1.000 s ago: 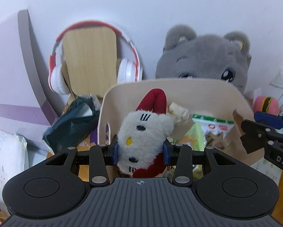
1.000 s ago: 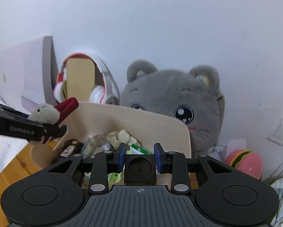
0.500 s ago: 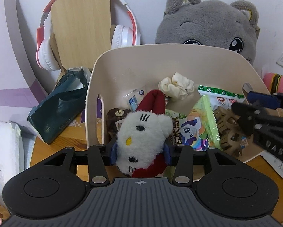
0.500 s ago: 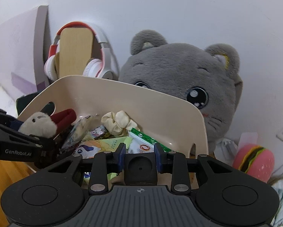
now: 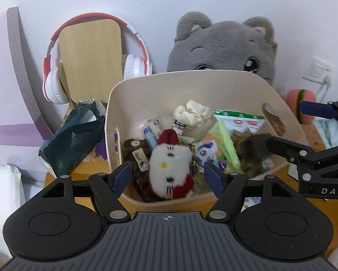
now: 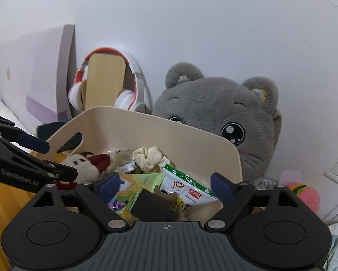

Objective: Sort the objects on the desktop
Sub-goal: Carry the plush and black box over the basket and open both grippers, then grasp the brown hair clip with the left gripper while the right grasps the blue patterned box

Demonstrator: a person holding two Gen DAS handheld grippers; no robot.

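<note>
A beige bin [image 5: 191,85] [image 6: 169,133] holds several small things: snack packets, a cream scrunchie [image 5: 192,113] [image 6: 149,158], a brown pouch [image 5: 138,158]. A white cat plush with a red bow [image 5: 170,169] [image 6: 85,166] lies in the bin's near left part. My left gripper [image 5: 167,176] is open over the bin's near edge, its jaws apart on either side of the plush. My right gripper [image 6: 163,184] is open above the bin's right part, and a small black cube [image 6: 154,205] [image 5: 256,145] lies loose below it on the packets.
A big grey cat plush [image 5: 223,47] [image 6: 221,117] sits behind the bin. Red and white headphones on a wooden stand [image 5: 92,56] [image 6: 105,85] stand at the back left beside a purple box [image 5: 3,90]. A dark green bag [image 5: 74,133] lies left of the bin. A burger toy [image 6: 304,195] sits at the right.
Both grippers have opened. The left let go of the white cat plush, which now lies in the bin. The right let go of the black cube, which dropped onto the packets.
</note>
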